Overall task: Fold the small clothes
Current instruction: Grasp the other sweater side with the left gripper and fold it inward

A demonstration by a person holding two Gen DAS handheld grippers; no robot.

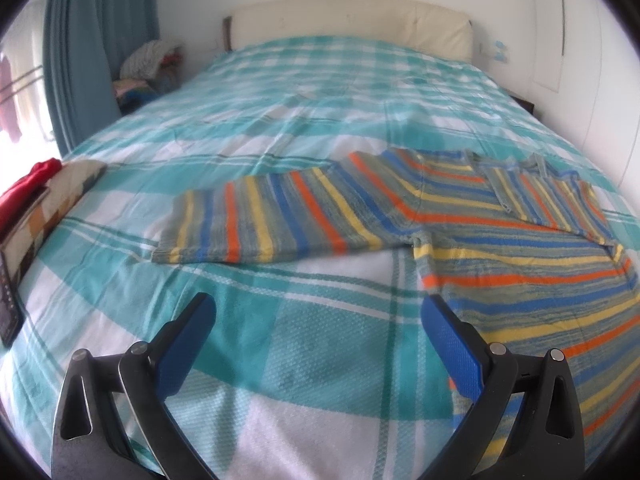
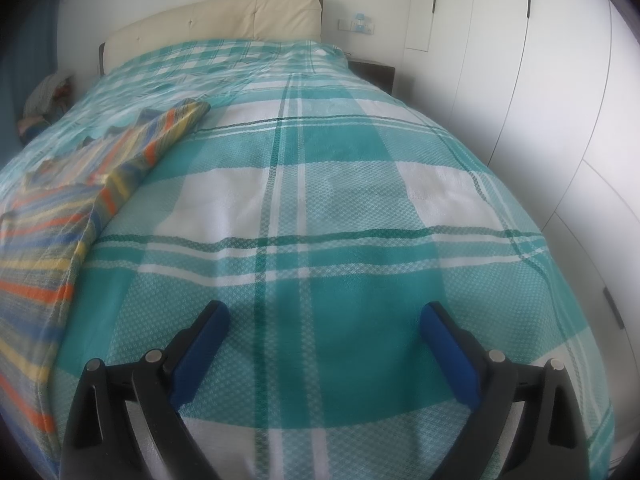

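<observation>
A small striped shirt [image 1: 460, 220], in orange, blue, yellow and grey, lies flat on the teal-and-white plaid bedspread [image 1: 280, 340]. In the left wrist view one sleeve stretches left and the body runs to the right edge. My left gripper [image 1: 318, 312] is open and empty, above bare bedspread just left of the shirt's body. In the right wrist view the shirt [image 2: 60, 216] lies at the left edge. My right gripper [image 2: 326, 318] is open and empty, above bare bedspread to the shirt's right.
A cream headboard [image 1: 348, 20] stands at the far end. A patterned cushion with red cloth [image 1: 44, 196] lies at the bed's left edge. A pile of clothes [image 1: 148, 68] sits by the blue curtain [image 1: 96, 40]. White wardrobe doors [image 2: 540, 100] line the right side.
</observation>
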